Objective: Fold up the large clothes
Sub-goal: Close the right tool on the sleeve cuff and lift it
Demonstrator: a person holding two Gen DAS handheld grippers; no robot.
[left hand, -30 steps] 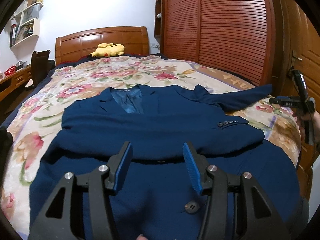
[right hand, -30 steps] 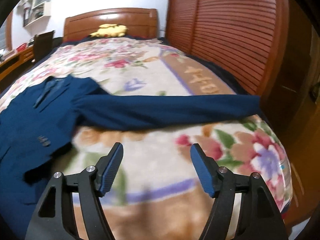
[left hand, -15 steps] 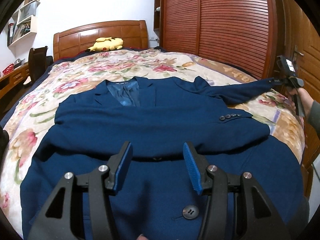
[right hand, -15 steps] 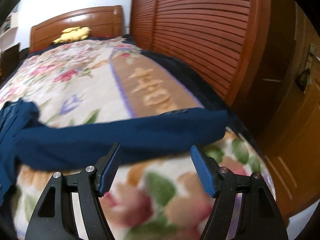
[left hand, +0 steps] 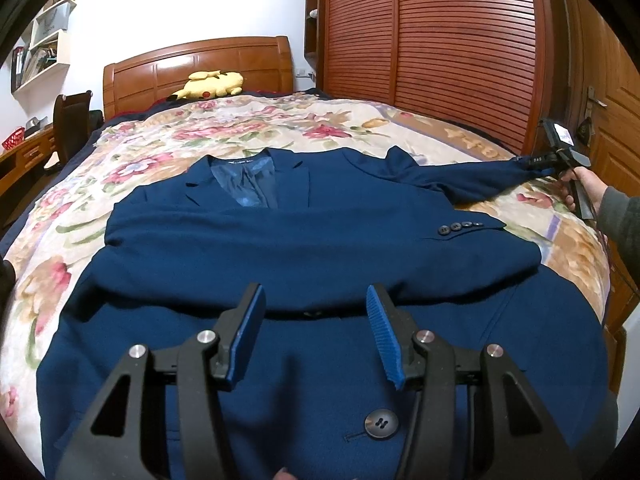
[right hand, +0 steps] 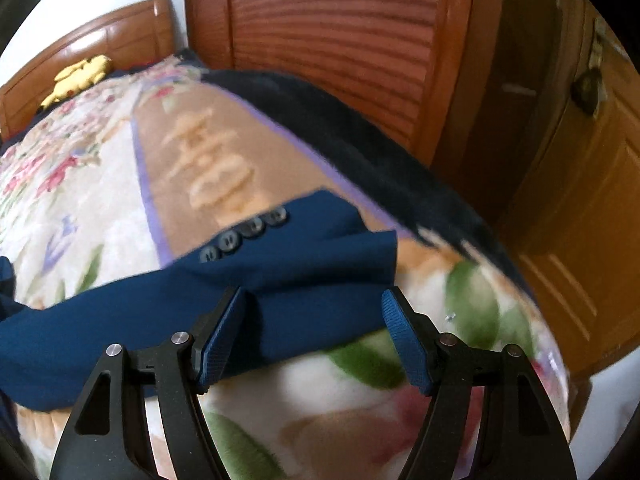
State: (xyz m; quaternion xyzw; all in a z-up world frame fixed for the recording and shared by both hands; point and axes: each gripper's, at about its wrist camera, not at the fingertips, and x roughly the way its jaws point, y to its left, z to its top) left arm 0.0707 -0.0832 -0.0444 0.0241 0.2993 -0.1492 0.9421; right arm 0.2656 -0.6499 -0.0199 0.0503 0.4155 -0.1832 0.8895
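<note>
— Jacket (left hand: 320, 248) position, please: where is it laid?

— It is spread face up across the foot half of the bed (left hand: 56, 240), on the floral blanket (left hand: 240, 128), collar toward the headboard (left hand: 200, 68) and hem at the foot edge. One sleeve (left hand: 304, 244) is folded across the chest, its cuff buttons (left hand: 460, 227) lying near the bed's right edge. The other sleeve (left hand: 472, 178) is stretched out toward the right edge, where its cuff end is met by the right gripper (left hand: 560, 160).

— How is that right gripper seen in its own view?

— The picture is blurred, but the right gripper (right hand: 316, 328) is shown with its blue pads wide apart. The outstretched sleeve (right hand: 240, 288) lies between and beyond them, and the left pad (right hand: 218, 340) appears to be touching the cloth. Nothing is clamped. A row of cuff buttons (right hand: 244, 236) is seen just past the fingertips.

— And the left gripper?

— The left gripper (left hand: 316, 320) is held above the jacket's lower front, jaws wide apart and nothing gripped. A large front button (left hand: 381, 423) is seen below the right finger.

— What is found around the bed?

— A yellow plush toy (left hand: 212, 84) is lying at the headboard. A slatted wooden wardrobe (left hand: 440, 48) stands along the right side, with a door (left hand: 616, 120) beyond it. Wall shelves (left hand: 40, 52), a chair (left hand: 72, 120) and a desk (left hand: 24, 156) are seen on the left side.
</note>
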